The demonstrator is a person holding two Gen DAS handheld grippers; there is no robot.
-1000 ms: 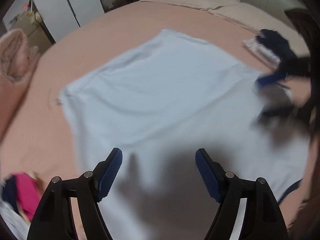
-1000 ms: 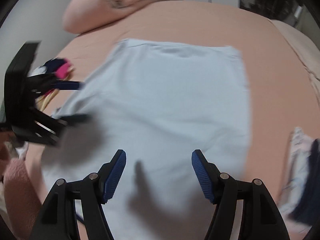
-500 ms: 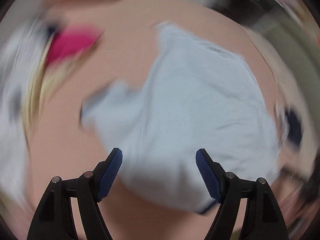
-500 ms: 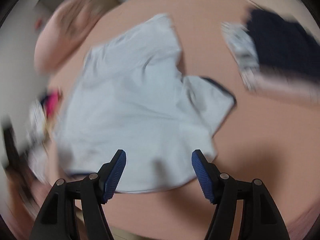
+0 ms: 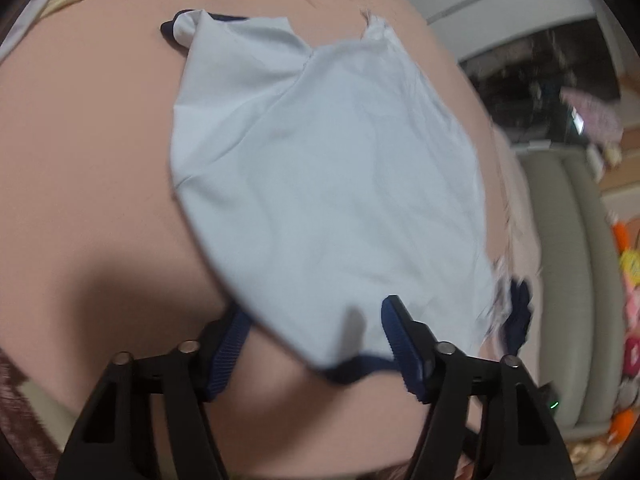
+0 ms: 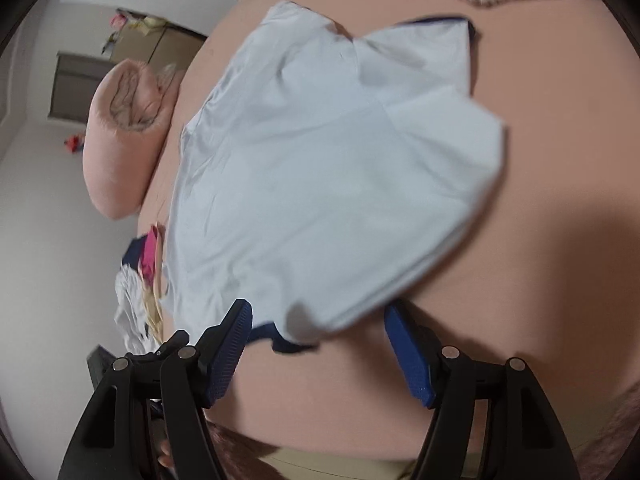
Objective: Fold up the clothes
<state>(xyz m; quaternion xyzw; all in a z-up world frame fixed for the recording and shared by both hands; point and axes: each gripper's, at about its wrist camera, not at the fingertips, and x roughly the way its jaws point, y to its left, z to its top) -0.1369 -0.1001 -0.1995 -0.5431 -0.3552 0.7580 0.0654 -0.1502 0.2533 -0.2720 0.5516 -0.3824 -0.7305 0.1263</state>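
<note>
A pale blue T-shirt with navy trim (image 5: 332,184) lies flat on a pink bedsheet (image 5: 80,140); it also shows in the right wrist view (image 6: 320,184). My left gripper (image 5: 316,344) is open, its blue pads straddling the near navy-edged corner of the shirt. My right gripper (image 6: 320,344) is open, its pads either side of the shirt's near navy-trimmed edge. Neither gripper holds cloth. The shirt's sleeves lie at the far side in both views.
A pile of clothes, pink, white and navy (image 6: 140,280), lies left of the shirt. A rolled pink blanket (image 6: 124,136) sits beyond. A navy and patterned garment (image 5: 516,316) lies at the shirt's right. A padded headboard (image 5: 568,272) borders the bed.
Both grippers have swung round from over the shirt's body to low positions at its near edges. Both stay open. The shirt lies flat as before.
</note>
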